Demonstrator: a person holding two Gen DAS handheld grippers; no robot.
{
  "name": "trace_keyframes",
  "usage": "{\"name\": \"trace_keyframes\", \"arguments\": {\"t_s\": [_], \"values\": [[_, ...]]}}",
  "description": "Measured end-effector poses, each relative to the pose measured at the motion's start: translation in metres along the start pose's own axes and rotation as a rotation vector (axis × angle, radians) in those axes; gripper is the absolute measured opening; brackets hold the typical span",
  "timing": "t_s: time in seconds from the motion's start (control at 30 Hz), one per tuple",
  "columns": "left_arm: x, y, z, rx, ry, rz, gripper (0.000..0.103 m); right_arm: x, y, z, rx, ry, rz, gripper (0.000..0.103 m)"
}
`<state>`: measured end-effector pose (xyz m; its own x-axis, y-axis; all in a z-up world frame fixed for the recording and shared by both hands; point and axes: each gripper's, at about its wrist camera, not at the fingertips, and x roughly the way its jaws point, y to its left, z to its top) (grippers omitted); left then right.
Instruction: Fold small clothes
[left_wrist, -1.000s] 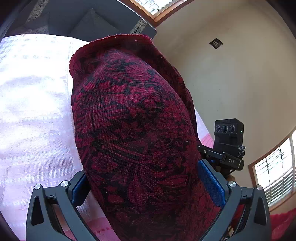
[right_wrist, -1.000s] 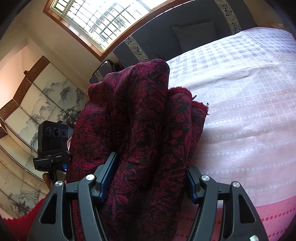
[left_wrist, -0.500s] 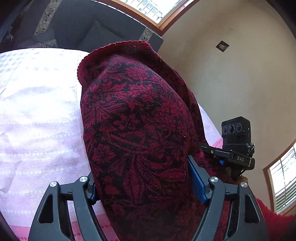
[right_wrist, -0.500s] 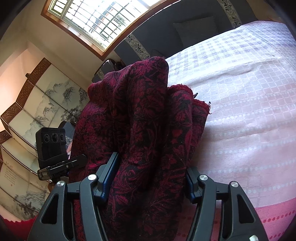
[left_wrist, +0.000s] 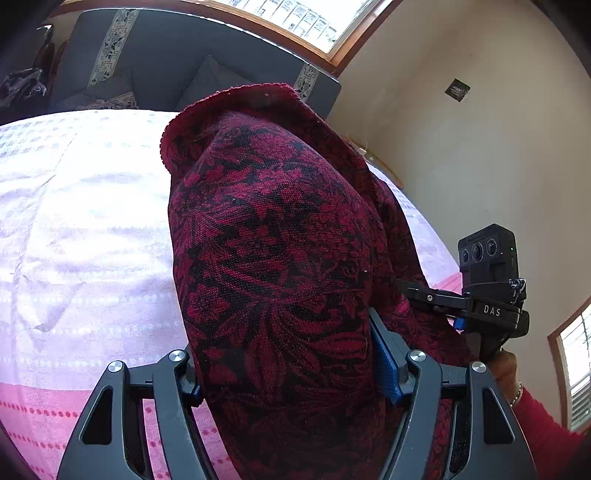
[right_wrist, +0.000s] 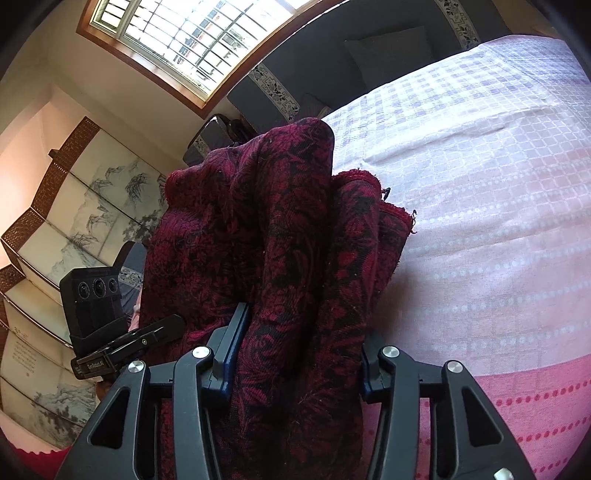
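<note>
Two claws are pinching one dark red patterned garment (left_wrist: 273, 258) and holding it up above the bed. Left claw (left_wrist: 288, 373) is clamping a broad, rounded bunch of cloth; right claw (right_wrist: 295, 354) is gripping several gathered layers (right_wrist: 288, 229), probably so that both ends are travelling together toward a fold. Beyond the cloth, the pale checked bedspread (right_wrist: 480, 184) is lying flat as the landing surface. Farther off, a dark sofa (left_wrist: 177, 59) is standing beneath the window (right_wrist: 192, 40).

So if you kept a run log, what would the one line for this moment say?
step: folding, mid-air | left gripper: shut on red floral cloth | right gripper: shut on same cloth, bunched | below: pink-white checked bedspread
</note>
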<state>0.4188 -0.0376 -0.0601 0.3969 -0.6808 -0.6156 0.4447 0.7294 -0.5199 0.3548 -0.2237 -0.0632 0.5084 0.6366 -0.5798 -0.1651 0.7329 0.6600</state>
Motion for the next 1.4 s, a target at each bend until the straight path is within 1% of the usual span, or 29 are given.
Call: {"name": "trace_keyframes", "arguments": {"t_s": [0.17,0.3,0.47,0.53,0.6,0.63,0.77,0.93,1.07,1.17,1.4], "values": [[-0.010,-0.003,-0.006,0.004,0.000,0.014,0.069,0.002,0.004,-0.008,0.007,-0.002,0.016,0.045],[-0.005,-0.003,0.001,0.012,0.003,0.018,0.069,0.003,0.006,-0.012,-0.010,-0.001,0.010,0.046],[-0.006,-0.006,0.001,0.029,-0.003,0.029,0.069,0.005,0.008,-0.009,-0.020,0.018,-0.016,0.055],[-0.005,-0.006,0.000,0.030,-0.006,0.030,0.069,0.007,0.007,-0.010,-0.008,0.025,0.001,0.057],[-0.004,-0.006,0.000,0.029,-0.008,0.028,0.070,0.008,0.004,-0.011,0.013,0.016,0.028,0.055],[-0.003,-0.006,0.000,0.029,-0.009,0.031,0.070,0.007,0.003,-0.011,0.011,0.015,0.027,0.053],[-0.002,-0.010,-0.003,0.043,-0.021,0.050,0.070,0.004,0.012,-0.014,-0.045,-0.011,-0.009,0.045],[-0.001,-0.015,-0.009,0.050,-0.037,0.069,0.070,0.002,0.018,-0.017,-0.066,-0.026,-0.038,0.044],[-0.001,-0.017,-0.011,0.054,-0.042,0.084,0.070,0.002,0.031,-0.021,-0.115,-0.045,-0.100,0.044],[-0.003,-0.021,-0.013,0.065,-0.046,0.098,0.070,0.001,0.036,-0.020,-0.133,-0.053,-0.128,0.044],[-0.009,-0.028,-0.017,0.070,-0.044,0.115,0.070,-0.002,0.045,-0.024,-0.124,-0.062,-0.129,0.041]]}}
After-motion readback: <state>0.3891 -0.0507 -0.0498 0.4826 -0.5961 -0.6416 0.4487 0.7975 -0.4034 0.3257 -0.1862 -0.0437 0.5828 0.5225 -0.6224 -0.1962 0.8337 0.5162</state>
